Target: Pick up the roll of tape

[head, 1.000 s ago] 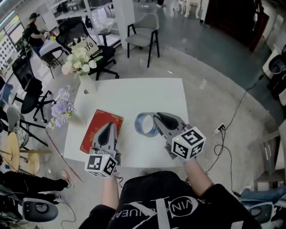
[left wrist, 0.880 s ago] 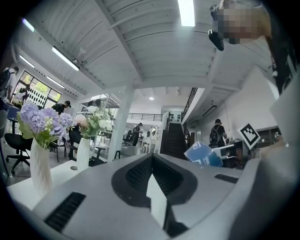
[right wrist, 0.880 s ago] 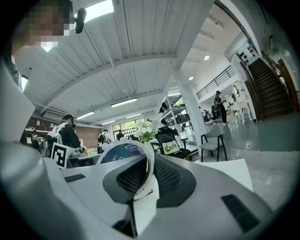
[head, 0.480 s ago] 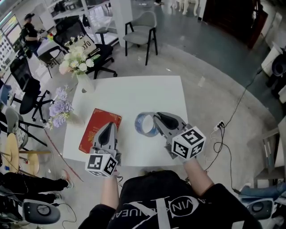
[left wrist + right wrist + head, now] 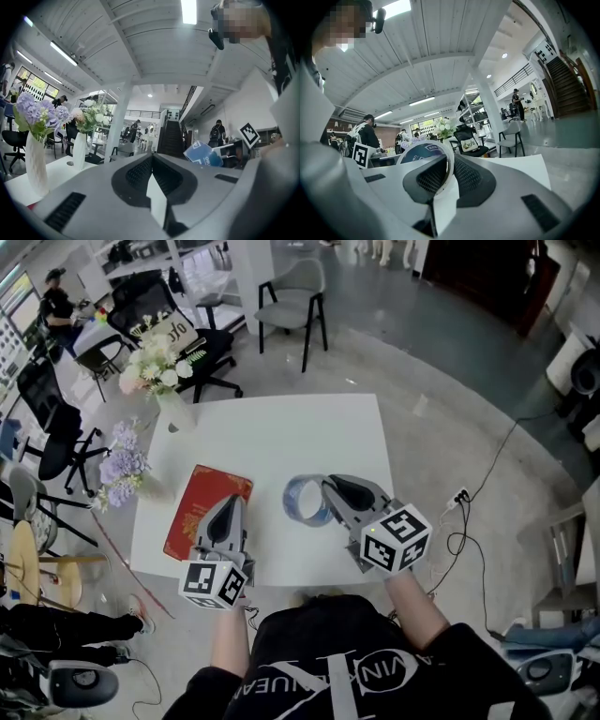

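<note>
The roll of tape is over the middle of the table, its wall between the jaws of the right gripper. Left of it lies a flat pad (perhaps a book), partly under the left gripper. A far vase and a near vase stand along the table's left edge.

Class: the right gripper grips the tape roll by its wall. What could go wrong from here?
The right gripper pinches only one side of the roll of tape, so it may pivot or slip out. The left gripper is close by; a sideways swing could knock it.
</note>
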Demonstrator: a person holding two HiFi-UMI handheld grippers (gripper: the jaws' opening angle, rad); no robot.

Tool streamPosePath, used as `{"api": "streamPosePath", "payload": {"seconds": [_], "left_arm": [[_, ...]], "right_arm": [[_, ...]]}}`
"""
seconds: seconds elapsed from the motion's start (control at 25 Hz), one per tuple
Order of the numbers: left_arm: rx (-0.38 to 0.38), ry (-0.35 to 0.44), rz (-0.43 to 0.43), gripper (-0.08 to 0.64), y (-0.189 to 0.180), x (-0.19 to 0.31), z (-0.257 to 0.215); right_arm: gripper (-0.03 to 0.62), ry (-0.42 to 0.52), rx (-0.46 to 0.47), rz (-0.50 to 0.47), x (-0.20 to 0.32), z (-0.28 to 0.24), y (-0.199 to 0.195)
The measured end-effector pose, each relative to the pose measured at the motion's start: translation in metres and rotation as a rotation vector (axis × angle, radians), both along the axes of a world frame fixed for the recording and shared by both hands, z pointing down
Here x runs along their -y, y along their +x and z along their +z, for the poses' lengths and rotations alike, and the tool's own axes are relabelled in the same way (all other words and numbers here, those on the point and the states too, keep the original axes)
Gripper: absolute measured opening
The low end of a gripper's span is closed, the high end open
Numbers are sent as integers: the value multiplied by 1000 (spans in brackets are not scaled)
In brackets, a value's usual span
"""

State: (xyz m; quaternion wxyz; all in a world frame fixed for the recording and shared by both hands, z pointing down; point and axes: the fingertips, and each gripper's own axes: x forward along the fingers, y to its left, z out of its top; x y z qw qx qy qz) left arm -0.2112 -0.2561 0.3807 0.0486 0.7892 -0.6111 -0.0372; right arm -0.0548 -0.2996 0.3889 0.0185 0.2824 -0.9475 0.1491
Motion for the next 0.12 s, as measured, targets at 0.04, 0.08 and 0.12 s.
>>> {"api": "streamPosePath", "payload": {"seconds": [0.04,0.08,0.12], "left_arm": [[0,-1,0,3,0,0,0],[0,-2,0,3,1,-1,1],[0,-3,0,3,1,-1,1]], "right_arm": [[61,0,-1,0,0,0,0],[60,-1,-1,1,0,0,1],[61,-2,-2,1,0,1,2]]}}
